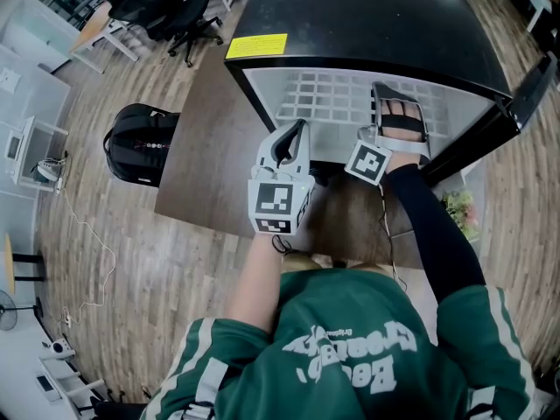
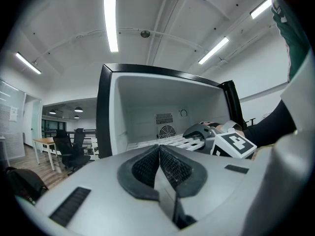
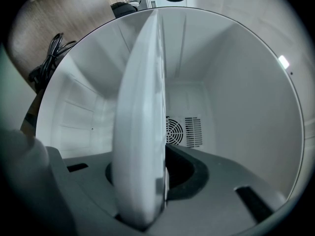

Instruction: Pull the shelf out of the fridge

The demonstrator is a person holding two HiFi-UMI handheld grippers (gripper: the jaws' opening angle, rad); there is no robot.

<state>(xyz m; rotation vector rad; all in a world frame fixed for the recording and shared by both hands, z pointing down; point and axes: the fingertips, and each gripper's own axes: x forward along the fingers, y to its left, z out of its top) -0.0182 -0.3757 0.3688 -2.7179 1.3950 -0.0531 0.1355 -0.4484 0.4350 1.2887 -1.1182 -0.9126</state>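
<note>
Closest in, the right gripper (image 3: pixel 152 191) clamps the white shelf (image 3: pixel 140 122) by its front edge inside the fridge (image 1: pixel 367 16) — seemingly set to draw it outward; the left gripper (image 2: pixel 159 154) hangs closed and empty outside — likely kept clear.

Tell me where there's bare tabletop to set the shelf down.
The brown wooden tabletop is bare left of the black mini fridge. The fridge mouth is crowded: left gripper, plus right gripper shut on the white grid shelf.
</note>
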